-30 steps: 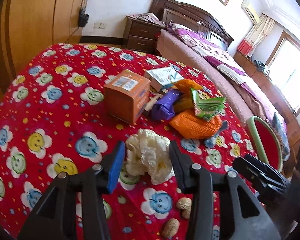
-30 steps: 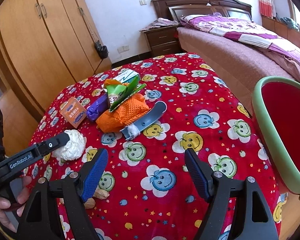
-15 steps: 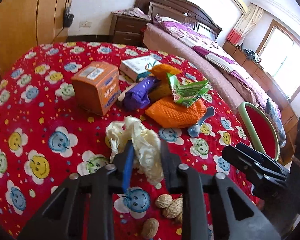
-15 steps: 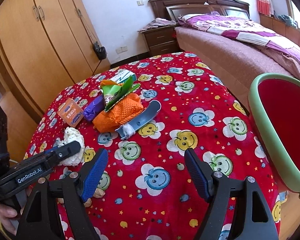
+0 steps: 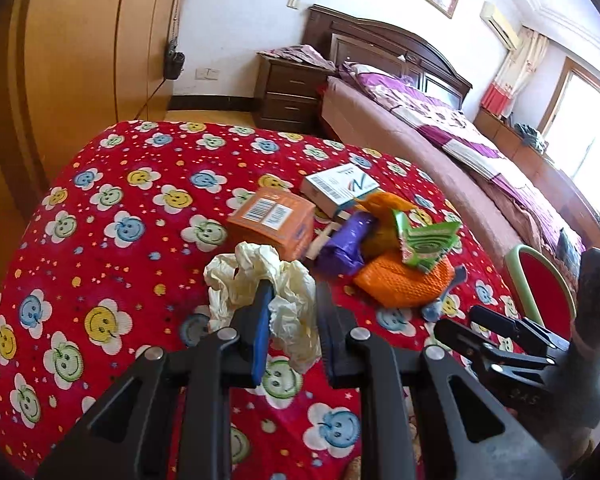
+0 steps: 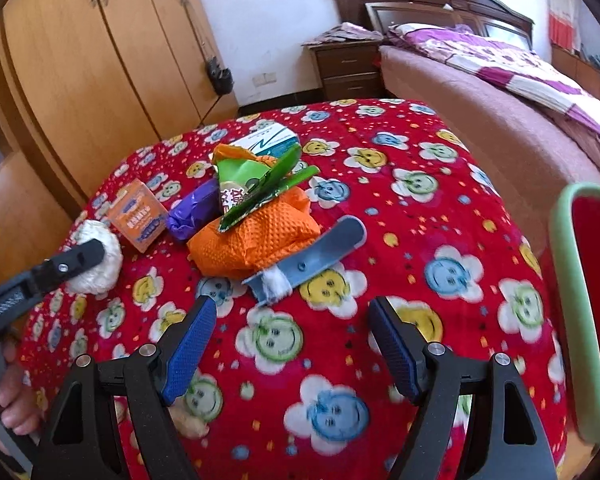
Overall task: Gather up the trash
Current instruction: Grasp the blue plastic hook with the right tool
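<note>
Cream-coloured crumpled paper point(image 5: 288, 300) is pinched between the pads of the left gripper point(image 5: 292, 312), whose jaws have just been closing on it; most of the wad bulges out ahead of the fingertips and to their left, above the red smiley-flower tablecloth point(image 5: 112, 240). Just beyond the wad an orange carton point(image 5: 274, 222) is seen, and to its right a purple wrapper point(image 5: 346, 246), an orange mesh bag point(image 5: 400, 286) with a green packet point(image 5: 426, 242) lying on it, and a white box point(image 5: 340, 188) farther back. The right gripper point(image 6: 290, 344) is held with its blue pads wide apart and nothing between them. Just ahead of it a grey-blue handled tool point(image 6: 314, 260) lies against the mesh bag. Well off to its right a green-rimmed red bin point(image 6: 560, 264) is seen beside the table.
</note>
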Demonstrator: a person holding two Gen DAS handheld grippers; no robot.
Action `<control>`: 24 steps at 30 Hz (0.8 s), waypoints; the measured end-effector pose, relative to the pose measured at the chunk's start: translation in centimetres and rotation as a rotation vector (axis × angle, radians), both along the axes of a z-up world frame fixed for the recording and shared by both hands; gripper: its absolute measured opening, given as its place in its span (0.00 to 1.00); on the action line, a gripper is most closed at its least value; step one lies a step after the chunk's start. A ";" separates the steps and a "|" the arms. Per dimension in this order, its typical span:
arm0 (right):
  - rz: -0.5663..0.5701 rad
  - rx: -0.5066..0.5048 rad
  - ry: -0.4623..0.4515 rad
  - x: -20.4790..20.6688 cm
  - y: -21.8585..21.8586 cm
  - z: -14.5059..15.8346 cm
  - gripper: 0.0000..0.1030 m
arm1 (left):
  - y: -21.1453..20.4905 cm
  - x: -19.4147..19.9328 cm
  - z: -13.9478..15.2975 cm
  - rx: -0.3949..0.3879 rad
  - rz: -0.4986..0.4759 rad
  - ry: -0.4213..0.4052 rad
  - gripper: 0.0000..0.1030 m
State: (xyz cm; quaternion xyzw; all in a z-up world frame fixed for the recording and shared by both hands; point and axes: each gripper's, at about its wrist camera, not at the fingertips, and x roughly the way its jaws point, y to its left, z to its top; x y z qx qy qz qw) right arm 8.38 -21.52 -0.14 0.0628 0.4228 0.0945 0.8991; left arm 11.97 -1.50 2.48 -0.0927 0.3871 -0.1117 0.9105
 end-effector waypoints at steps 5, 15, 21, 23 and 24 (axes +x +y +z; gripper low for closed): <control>0.049 -0.102 0.006 2.0 1.0 -0.6 0.77 | 0.2 0.5 -0.6 -0.009 0.005 0.016 0.20; 0.080 -0.115 0.002 3.0 0.6 -0.8 0.56 | -0.1 0.9 -1.2 -0.011 0.000 0.029 0.20; 0.074 -0.086 -0.012 1.9 0.2 -0.4 0.32 | -0.2 0.7 -1.1 -0.012 0.000 0.022 0.20; 0.076 -0.071 -0.011 1.5 0.1 -0.3 0.26 | -0.3 0.2 -0.9 -0.012 -0.003 0.016 0.20; 0.075 -0.066 -0.009 1.3 0.1 -0.2 0.22 | -0.3 0.1 -0.7 -0.013 -0.005 0.013 0.20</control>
